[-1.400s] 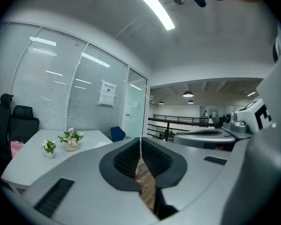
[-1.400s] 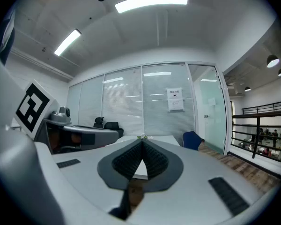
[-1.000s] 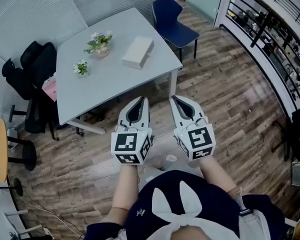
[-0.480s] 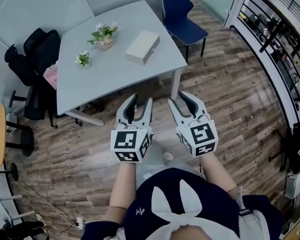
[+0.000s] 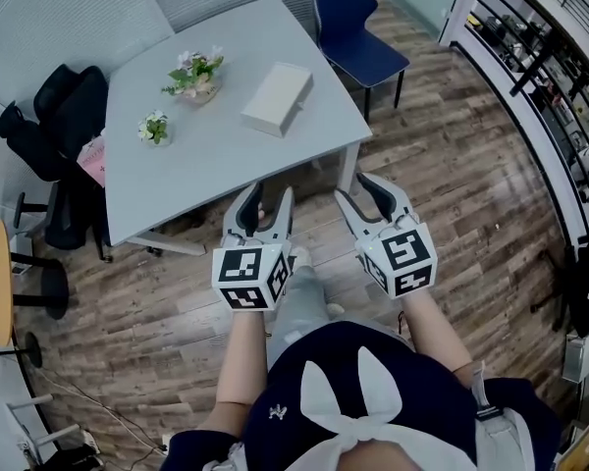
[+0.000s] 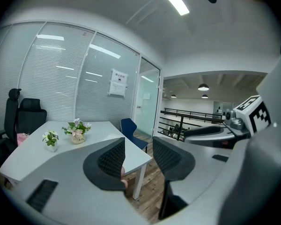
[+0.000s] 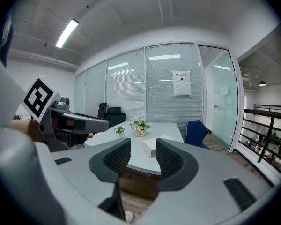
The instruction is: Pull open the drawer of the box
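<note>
**Box: drawer not started, both tools empty**

Box sits on the far half of the table, near its right edge, well apart from my tools; no drawer shows pulled out. Left gripper and right gripper hang over the floor by the table's near edge. Their jaws have just been opening and are now wide, with nothing between them. Left to do: reach in, catch the drawer, pull. Table leg lies just ahead; flower pots stand left of the box, blue chair beyond. Floor by me gives room.
</note>
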Demonstrator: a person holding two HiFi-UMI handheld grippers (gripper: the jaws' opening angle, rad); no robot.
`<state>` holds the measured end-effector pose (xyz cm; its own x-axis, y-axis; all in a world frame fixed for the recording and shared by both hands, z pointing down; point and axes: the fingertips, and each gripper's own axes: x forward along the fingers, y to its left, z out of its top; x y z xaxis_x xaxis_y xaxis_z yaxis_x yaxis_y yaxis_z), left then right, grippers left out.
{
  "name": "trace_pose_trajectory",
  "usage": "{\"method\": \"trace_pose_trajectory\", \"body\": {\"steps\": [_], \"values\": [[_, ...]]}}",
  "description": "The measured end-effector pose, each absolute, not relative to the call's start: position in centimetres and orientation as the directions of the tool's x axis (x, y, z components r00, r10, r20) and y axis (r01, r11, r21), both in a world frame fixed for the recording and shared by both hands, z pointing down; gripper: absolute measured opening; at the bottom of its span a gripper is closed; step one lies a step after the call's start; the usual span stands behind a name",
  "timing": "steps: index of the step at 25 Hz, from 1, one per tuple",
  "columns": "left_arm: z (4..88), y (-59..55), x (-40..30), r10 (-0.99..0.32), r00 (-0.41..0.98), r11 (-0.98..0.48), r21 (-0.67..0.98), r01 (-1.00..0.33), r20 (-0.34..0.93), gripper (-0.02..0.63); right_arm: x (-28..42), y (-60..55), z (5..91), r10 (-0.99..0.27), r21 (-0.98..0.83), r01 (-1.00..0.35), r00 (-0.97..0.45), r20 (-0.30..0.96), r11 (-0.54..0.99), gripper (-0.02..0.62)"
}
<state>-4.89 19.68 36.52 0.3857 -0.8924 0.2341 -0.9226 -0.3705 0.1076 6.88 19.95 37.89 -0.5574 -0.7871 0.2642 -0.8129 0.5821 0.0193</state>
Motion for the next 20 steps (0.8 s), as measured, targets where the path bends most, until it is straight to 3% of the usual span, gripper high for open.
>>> {"method": "trace_pose_trajectory", "body": {"steps": [20], "values": [[42.5,3.3,-13.1,-0.826,0.418,-0.328,0.281,-0.902,0.378,0.176,3.2,4.4,41.4,-0.778,0.015,-0.853,-0.470,0.416,0.522,0.179]]}}
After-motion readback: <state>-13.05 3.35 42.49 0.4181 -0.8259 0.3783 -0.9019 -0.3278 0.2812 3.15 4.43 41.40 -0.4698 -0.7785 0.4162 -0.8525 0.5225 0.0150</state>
